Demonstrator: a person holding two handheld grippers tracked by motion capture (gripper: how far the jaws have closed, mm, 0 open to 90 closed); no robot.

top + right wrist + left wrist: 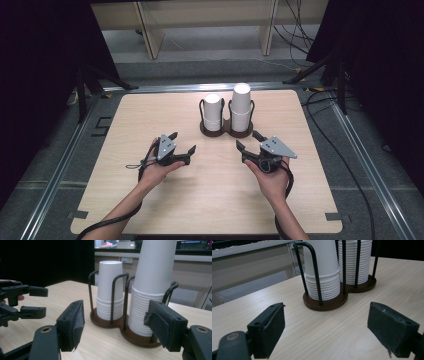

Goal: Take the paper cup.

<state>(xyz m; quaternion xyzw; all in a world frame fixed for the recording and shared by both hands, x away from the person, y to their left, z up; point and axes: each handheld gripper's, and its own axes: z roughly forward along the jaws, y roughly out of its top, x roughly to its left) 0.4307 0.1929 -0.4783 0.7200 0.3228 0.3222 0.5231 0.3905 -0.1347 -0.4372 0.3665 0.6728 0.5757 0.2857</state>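
Observation:
A dark wooden cup holder [226, 132] with black wire loops stands at the back middle of the table. It holds a shorter stack of white paper cups [213, 111] on the left and a taller stack [240, 106] on the right. My left gripper [184, 141] is open, in front of the holder and to its left, with nothing between its jaws. My right gripper [247, 138] is open too, just in front of the taller stack and apart from it. The left gripper view has the shorter stack [322, 272] nearest. The right gripper view faces both stacks [152, 282] and catches the left gripper [43, 301].
The light wooden table [150, 115] has rounded corners and a metal frame around it. Black cables [345, 165] run over the grey floor on the right. Pale wooden furniture legs [150, 35] stand beyond the far edge.

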